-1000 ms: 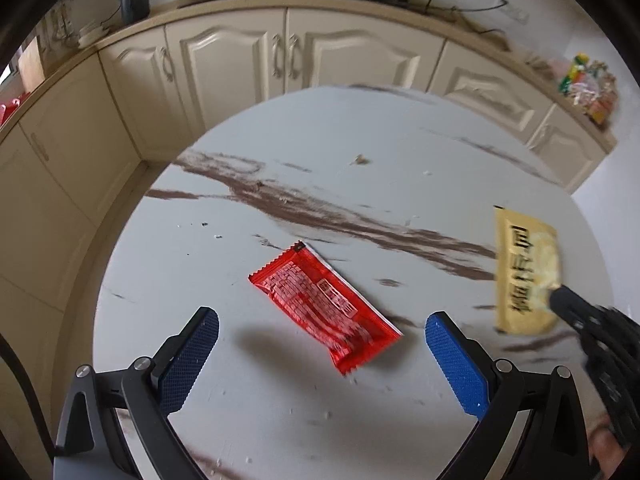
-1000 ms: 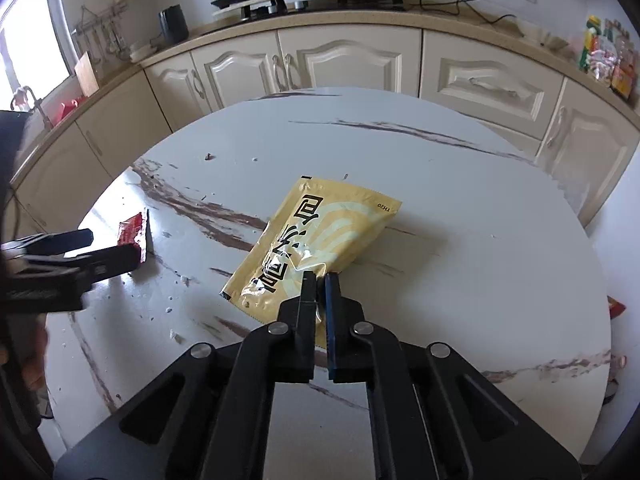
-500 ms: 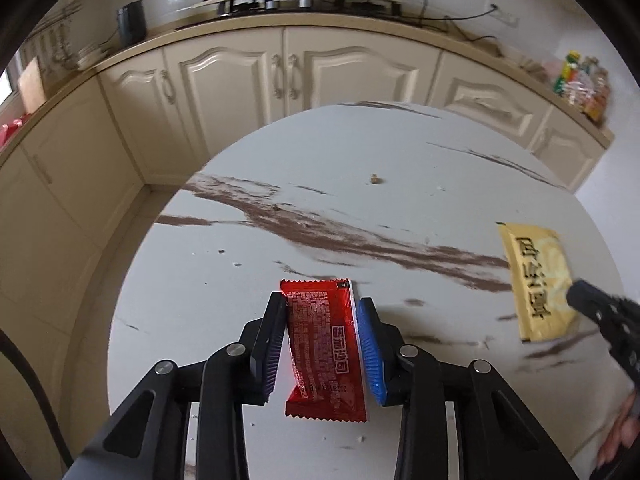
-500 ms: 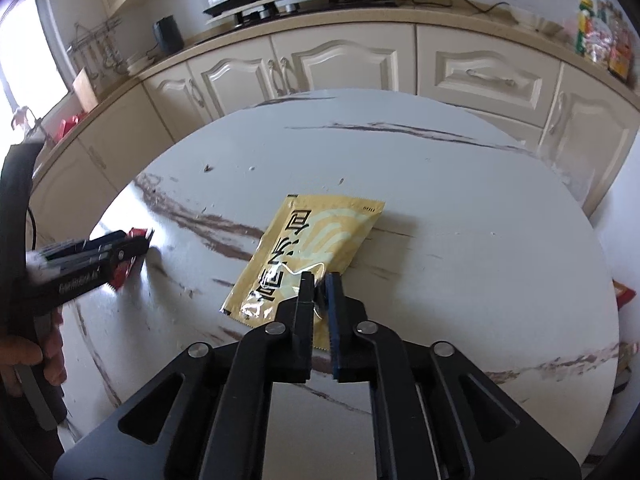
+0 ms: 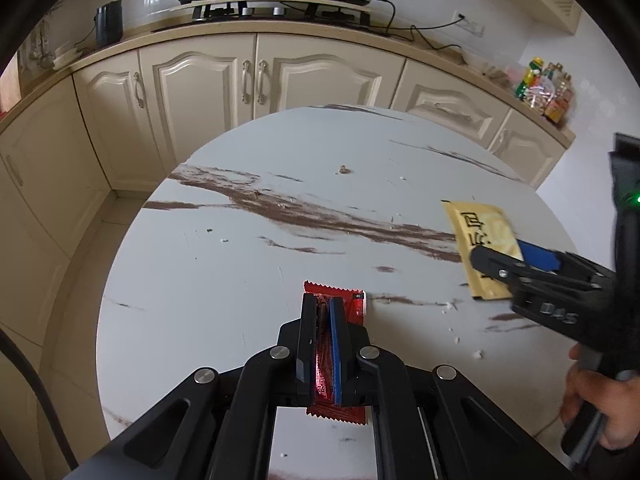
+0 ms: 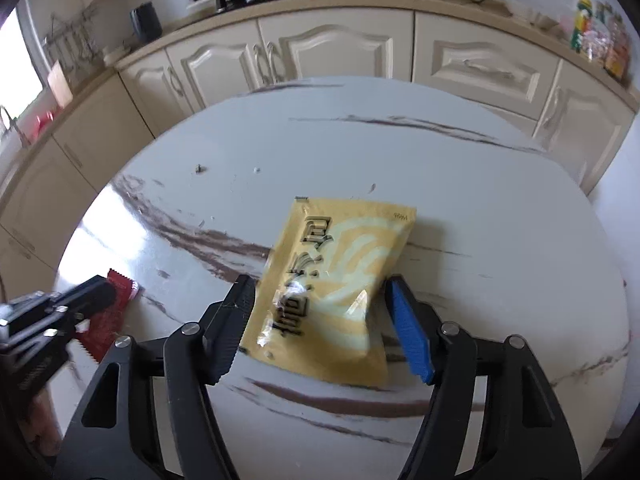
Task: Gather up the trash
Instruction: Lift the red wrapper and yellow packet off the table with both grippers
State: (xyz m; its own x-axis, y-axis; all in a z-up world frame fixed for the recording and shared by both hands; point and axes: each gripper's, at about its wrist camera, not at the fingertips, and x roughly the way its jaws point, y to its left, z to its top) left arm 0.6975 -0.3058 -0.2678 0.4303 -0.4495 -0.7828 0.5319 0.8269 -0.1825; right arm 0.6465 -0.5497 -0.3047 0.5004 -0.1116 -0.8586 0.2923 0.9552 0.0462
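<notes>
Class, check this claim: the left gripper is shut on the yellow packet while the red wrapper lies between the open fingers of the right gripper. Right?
Not quite: the colours are swapped. The left wrist view shows the left gripper shut on the red wrapper; the right wrist view shows the yellow packet between the opening fingers of the right gripper.

We are seeing a wrapper (image 5: 354,306) lying on the near part of the counter (image 5: 240,280), pinched in the left tool (image 5: 322,312). To its right a packet (image 6: 340,280) is lying on the same counter, between the opening jaws of the right tool (image 6: 320,320). Cabinets (image 5: 256,80) are standing behind the counter, with a stove (image 5: 240,4) on top.
</notes>
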